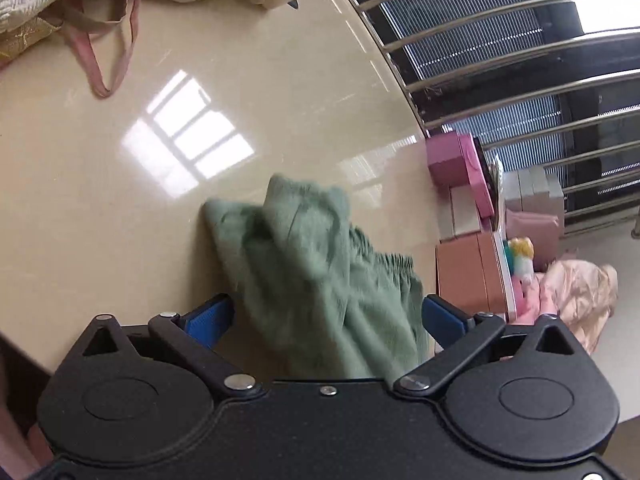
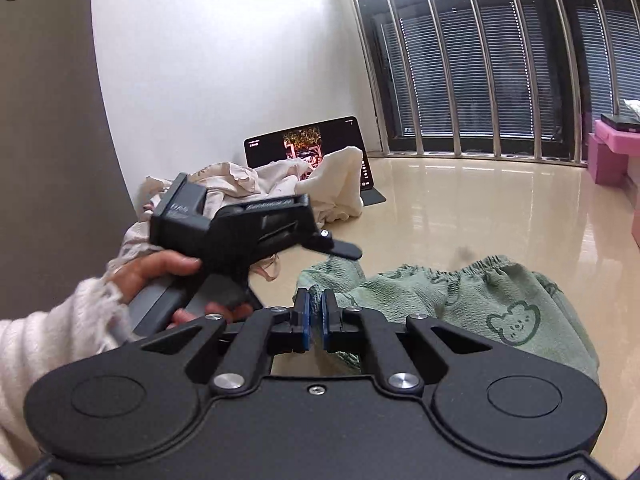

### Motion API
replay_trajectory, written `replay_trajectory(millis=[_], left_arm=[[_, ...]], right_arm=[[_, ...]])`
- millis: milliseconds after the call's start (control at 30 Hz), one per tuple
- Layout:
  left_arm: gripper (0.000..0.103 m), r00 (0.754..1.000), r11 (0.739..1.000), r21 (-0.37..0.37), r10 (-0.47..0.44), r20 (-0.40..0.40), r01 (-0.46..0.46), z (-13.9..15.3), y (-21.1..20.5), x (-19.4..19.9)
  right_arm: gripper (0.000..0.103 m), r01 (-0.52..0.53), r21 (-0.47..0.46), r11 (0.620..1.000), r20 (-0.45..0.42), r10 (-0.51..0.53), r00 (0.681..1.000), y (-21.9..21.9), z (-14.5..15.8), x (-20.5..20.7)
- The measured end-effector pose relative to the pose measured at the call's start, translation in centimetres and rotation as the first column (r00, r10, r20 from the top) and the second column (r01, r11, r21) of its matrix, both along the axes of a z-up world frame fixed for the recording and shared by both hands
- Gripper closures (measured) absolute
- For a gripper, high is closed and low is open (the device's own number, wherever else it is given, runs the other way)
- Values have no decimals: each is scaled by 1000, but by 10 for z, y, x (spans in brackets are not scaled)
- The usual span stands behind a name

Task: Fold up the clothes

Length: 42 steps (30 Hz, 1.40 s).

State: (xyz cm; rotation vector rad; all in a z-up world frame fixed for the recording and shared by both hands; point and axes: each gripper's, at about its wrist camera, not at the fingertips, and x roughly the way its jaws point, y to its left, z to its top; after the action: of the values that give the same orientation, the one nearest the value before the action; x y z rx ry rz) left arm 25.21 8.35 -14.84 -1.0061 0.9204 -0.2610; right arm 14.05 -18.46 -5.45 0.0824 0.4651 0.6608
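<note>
Right wrist view: the right gripper [image 2: 315,312] is pinched on the near edge of the green shorts [image 2: 460,304], probably a hem, though cloth blurs there. Their elastic waistband runs rightward across the table [image 2: 480,208]. Left gripper [image 1: 328,316] is spread wide, the shorts bunched between its fingers, ungripped. Beyond lies the unfolded pile [image 2: 280,184].

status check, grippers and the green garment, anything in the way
Left gripper open, straddling green garment. Right gripper shut on green garment's edge. Unfolded clothes pile and tablet beyond, not blocking.
</note>
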Motion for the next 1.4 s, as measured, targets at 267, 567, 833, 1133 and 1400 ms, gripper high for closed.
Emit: replay_trajectory(millis=[267, 567, 833, 1133, 1400], left_arm=[[71, 999, 998, 50, -23, -23, 24, 4, -13, 1], [93, 999, 995, 98, -5, -53, 11, 9, -20, -3], [93, 998, 996, 86, -1, -70, 7, 8, -25, -3], [93, 997, 997, 72, 3, -82, 3, 6, -22, -4], [94, 1000, 995, 100, -6, -28, 9, 18, -19, -7]], right_arm=[[98, -18, -26, 999, -26, 17, 1000, -2, -17, -16], [90, 5, -192, 981, 18, -1, 1000, 17, -35, -35], [61, -31, -366, 930, 25, 43, 999, 46, -70, -43], [51, 12, -630, 776, 189, 137, 972, 87, -90, -55], [96, 12, -545, 838, 174, 99, 980, 73, -66, -41]])
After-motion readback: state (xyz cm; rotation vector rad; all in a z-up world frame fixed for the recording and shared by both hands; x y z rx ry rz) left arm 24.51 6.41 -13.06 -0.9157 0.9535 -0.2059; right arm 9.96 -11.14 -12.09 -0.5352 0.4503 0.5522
